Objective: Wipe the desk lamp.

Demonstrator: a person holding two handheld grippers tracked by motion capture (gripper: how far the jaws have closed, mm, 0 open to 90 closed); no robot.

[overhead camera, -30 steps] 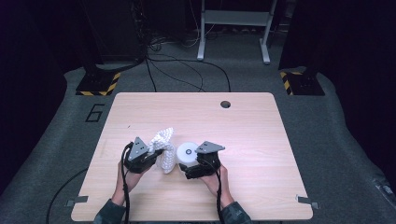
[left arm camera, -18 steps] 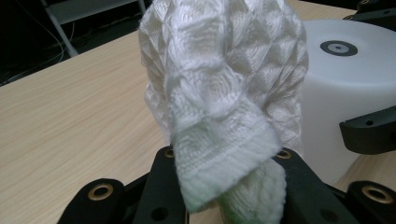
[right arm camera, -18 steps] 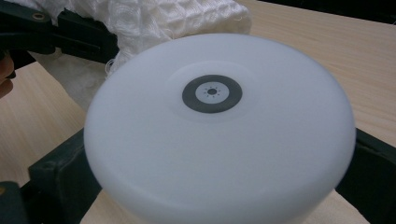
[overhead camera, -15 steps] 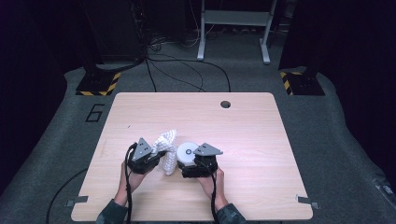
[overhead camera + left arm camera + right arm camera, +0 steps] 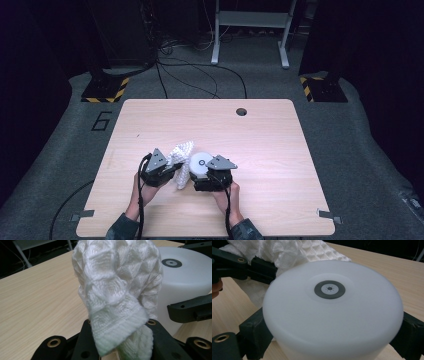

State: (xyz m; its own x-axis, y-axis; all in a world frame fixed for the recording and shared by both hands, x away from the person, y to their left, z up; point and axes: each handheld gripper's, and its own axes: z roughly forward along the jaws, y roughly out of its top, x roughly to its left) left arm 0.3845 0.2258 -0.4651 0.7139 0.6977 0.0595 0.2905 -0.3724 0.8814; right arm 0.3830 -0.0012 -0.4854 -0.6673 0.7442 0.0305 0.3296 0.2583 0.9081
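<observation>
High view: my left tool (image 5: 172, 170) clamps white knitted cloth (image 5: 181, 156), cloth bunched just left of white round lamp (image 5: 201, 164). Right tool (image 5: 199, 176) spread wide, closing in, gripping lamp sides on table (image 5: 280, 150). Cloth touches lamp; left hand nearer for wiping.

On the table (image 5: 280, 150), toward its 6 o'clock edge, the cloth (image 5: 181, 159) lies just at 9 o'clock of the lamp (image 5: 201, 164), touching it. The left gripper (image 5: 172, 169) sits at the cloth's 8 o'clock, the right gripper (image 5: 199, 176) at the lamp's 6 o'clock, jaws either side of it.
</observation>
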